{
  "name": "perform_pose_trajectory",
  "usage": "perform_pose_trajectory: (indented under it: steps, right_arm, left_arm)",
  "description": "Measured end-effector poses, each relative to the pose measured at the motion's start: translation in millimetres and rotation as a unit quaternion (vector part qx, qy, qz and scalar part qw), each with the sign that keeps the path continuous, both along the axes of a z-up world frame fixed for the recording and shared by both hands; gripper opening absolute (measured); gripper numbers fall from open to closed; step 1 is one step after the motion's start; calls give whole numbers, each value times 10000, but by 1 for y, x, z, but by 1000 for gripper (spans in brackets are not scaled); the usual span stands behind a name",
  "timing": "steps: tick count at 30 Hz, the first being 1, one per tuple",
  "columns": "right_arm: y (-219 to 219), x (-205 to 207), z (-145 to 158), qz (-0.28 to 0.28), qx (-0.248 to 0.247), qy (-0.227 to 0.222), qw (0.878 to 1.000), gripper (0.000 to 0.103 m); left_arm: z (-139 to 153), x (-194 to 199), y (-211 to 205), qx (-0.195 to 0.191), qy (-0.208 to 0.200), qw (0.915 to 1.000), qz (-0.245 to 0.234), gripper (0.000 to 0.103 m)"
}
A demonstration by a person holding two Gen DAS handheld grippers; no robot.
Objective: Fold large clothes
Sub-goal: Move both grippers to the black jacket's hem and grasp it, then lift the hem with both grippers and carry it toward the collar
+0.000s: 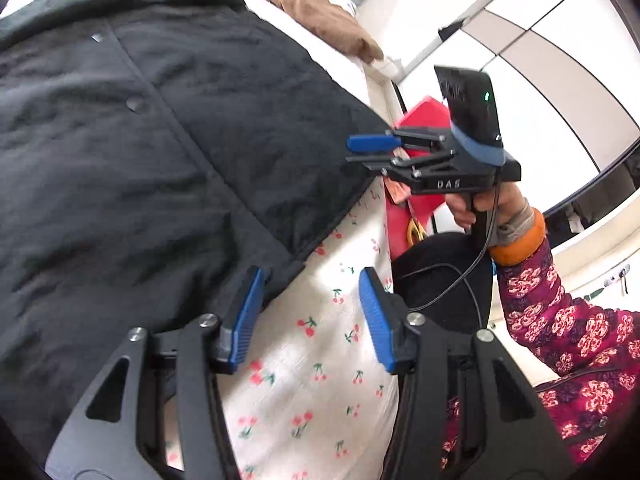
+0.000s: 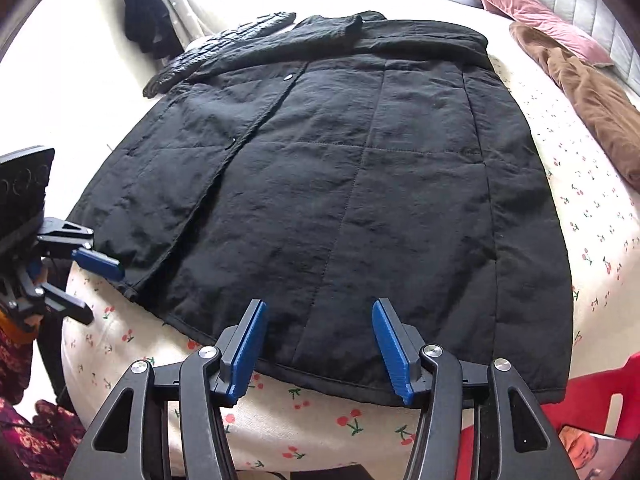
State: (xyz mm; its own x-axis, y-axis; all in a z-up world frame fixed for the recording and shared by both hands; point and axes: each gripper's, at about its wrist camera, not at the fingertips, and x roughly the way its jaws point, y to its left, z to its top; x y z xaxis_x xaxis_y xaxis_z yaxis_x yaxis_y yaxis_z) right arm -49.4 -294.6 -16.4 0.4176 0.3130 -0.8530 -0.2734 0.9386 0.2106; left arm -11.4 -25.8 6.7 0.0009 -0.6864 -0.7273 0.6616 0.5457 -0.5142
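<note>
A large black quilted coat [image 2: 360, 180] lies spread flat on the bed, snap placket up, collar at the far end and hem nearest me. My right gripper [image 2: 318, 344] is open just over the middle of the hem; its pads do not press on the cloth. My left gripper [image 1: 310, 316] is open too, over the hem's corner where the coat [image 1: 140, 140] meets the cherry-print sheet [image 1: 320, 360]. The left wrist view shows the right gripper [image 1: 362, 152] held in a hand [image 1: 480, 200] at the bed's edge. The left gripper [image 2: 86, 286] shows at the left of the right wrist view.
A brown garment [image 2: 588, 96] and a pink pillow [image 2: 532, 12] lie along the bed's right side. A shiny black puffer jacket [image 2: 224, 48] sits beyond the coat's far left. A red stool [image 2: 592, 396] stands beside the bed. A white wardrobe [image 1: 540, 60] is behind.
</note>
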Motion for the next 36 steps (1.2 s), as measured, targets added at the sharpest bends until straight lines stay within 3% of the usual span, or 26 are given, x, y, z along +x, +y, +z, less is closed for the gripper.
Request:
perform_pose_trajectory:
  steps: [2,5,8,10,15,20,23,26,28,36]
  right_arm:
    - [-5,-1,7,-3,5,-104,9999,65]
    - [-18,1,14,-99,-93,-188,9997,67]
    - [-35,5,22,-388,-156,-272,9988,67]
    - [-45,7,22,-534,-168,-299,9980,67]
    - [-63,17,-6,-731,-221,270,9967,67]
    - [-56,0,-11,-366,-633,322,9968,74]
    - [-60,-8,0,-281,-499,390,9976,75]
    - [-76,-9,11,-419,-261,250,9985,76]
    - [-88,-6,14,-621,-173,198,9977,78]
    - [-137,23,-12,-1263,1119,641,9836,78]
  left_arm:
    - [18,2,25,72,-245,9989,395,70]
    - [38,10,75,237,-565,9938,927,71]
    - [47,22,121,661,-1098,9811,1447,71]
    - [40,32,145,770,-993,9773,1703,71]
    - [1,47,192,1164,72,9777,1747,71]
    - [4,25,198,1517,-167,9790,1349,71]
    - [18,17,214,1430,-256,9773,1540,72]
    - [27,13,231,1215,-446,9712,2001,86]
    - [28,17,244,1058,-444,9684,2214,87]
    - [-9,53,276,376,593,9661,2483,87]
